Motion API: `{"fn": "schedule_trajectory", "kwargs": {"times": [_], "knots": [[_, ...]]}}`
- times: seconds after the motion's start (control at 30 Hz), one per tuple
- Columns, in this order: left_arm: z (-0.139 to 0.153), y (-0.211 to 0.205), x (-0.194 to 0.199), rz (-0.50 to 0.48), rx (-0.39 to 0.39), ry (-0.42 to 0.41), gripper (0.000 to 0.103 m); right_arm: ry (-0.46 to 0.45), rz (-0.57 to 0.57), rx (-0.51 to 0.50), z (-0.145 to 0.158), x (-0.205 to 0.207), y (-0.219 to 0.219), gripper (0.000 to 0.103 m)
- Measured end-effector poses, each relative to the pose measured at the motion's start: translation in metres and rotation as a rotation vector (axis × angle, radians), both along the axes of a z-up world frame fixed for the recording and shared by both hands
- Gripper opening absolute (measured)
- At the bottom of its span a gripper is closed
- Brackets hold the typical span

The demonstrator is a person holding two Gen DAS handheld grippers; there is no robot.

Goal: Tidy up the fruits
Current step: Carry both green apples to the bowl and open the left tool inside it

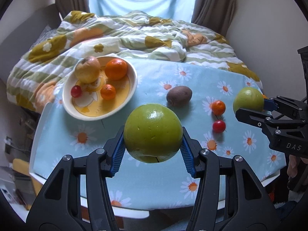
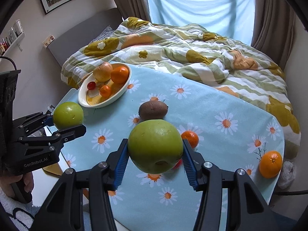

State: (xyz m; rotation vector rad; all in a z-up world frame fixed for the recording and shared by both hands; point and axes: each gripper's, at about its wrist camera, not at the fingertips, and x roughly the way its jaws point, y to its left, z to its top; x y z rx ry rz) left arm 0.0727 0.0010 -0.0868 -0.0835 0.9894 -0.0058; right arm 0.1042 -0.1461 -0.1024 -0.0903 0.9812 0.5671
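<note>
Left tool is clamped on a green apple, blue pads pressing both sides, fruit clear of the surface. Right tool likewise grips a second green apple, also lifted off the daisy-print cloth. Each tool shows in the other's view, out to the side with its apple. Bowl sits at the far left corner of the surface, holding a yellowish apple, a large orange, a small mandarin and a cherry tomato. Loose on the cloth: kiwi near centre, small mandarin to its right, cherry tomato just in front of that, another orange near the right edge. Red patch under the right apple in the right wrist view is probably that same tomato, mostly hidden. Bed with rumpled quilt directly behind the surface.
</note>
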Motion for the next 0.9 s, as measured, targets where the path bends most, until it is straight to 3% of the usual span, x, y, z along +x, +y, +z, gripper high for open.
{"fn": "schedule_trajectory", "kwargs": {"times": [0.47, 0.9], "knots": [[0.004, 0.098, 0.027, -0.047, -0.001, 0.000, 0.059, 0.005, -0.066, 0.011, 0.011, 0.010, 0.084, 0.049], [-0.034, 0.157, 0.074, -0.154, -0.001, 0.034, 0.059, 0.044, -0.164, 0.020, -0.010, 0.028, 0.144, 0.049]]}}
